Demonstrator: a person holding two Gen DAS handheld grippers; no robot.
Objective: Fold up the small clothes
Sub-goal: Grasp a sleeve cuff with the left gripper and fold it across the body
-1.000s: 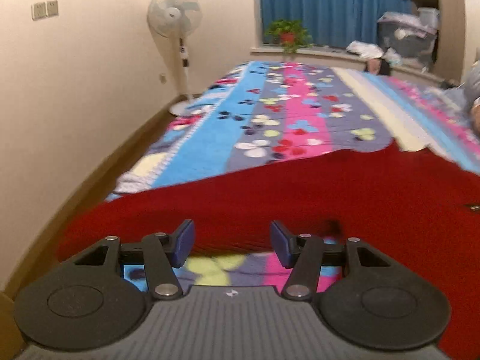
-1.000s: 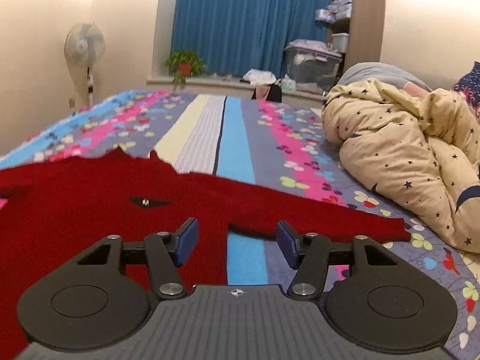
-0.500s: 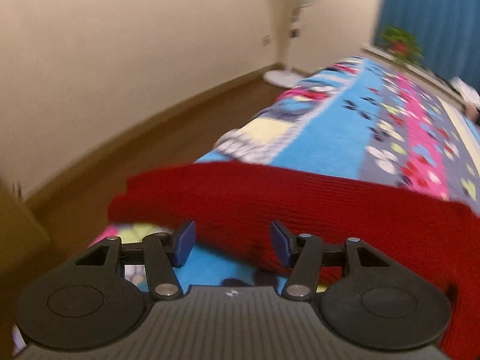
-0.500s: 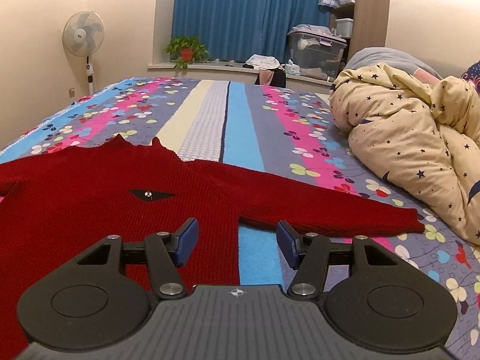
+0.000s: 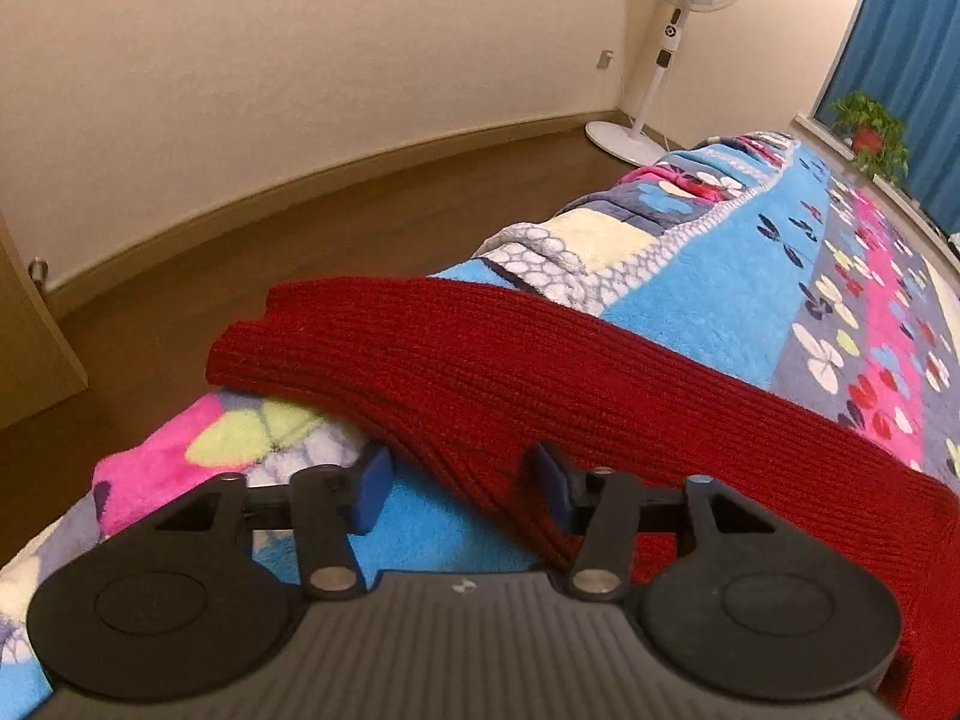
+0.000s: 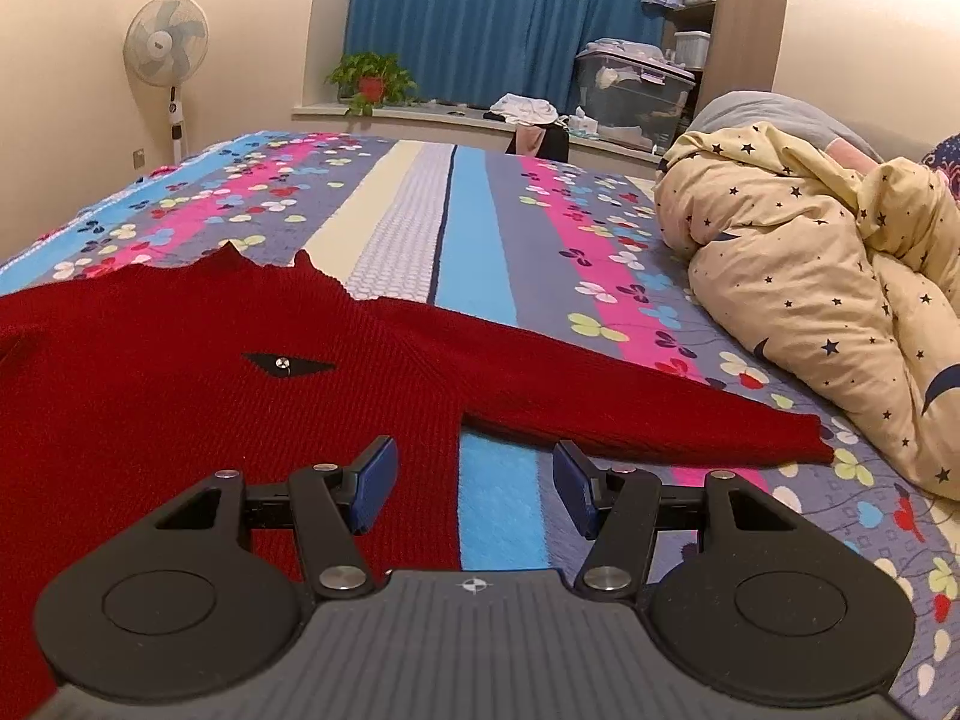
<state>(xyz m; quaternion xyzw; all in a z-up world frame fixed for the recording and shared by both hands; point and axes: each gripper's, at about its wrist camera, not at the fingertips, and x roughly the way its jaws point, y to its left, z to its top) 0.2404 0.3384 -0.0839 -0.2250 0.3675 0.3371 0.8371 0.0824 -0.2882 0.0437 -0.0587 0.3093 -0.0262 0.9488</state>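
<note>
A red knit sweater (image 6: 198, 372) lies flat on the bed, front up, with a small black diamond patch on the chest. Its right sleeve (image 6: 630, 408) stretches out to the right. My right gripper (image 6: 474, 483) is open, low over the sweater's side edge near the armpit. In the left wrist view the other sleeve (image 5: 480, 360) runs to its cuff near the bed's left edge. My left gripper (image 5: 462, 483) is open with the sleeve's lower edge between its fingers.
The striped flowered bedspread (image 6: 474, 228) covers the bed. A bunched star-print duvet (image 6: 828, 300) lies at the right. A standing fan (image 5: 672, 42) and wooden floor (image 5: 300, 228) are left of the bed. A potted plant (image 6: 372, 81) sits on the sill.
My left gripper has swung left toward the bed's edge and moved in over the left sleeve. My right gripper has shifted slightly, and stays open by the armpit.
</note>
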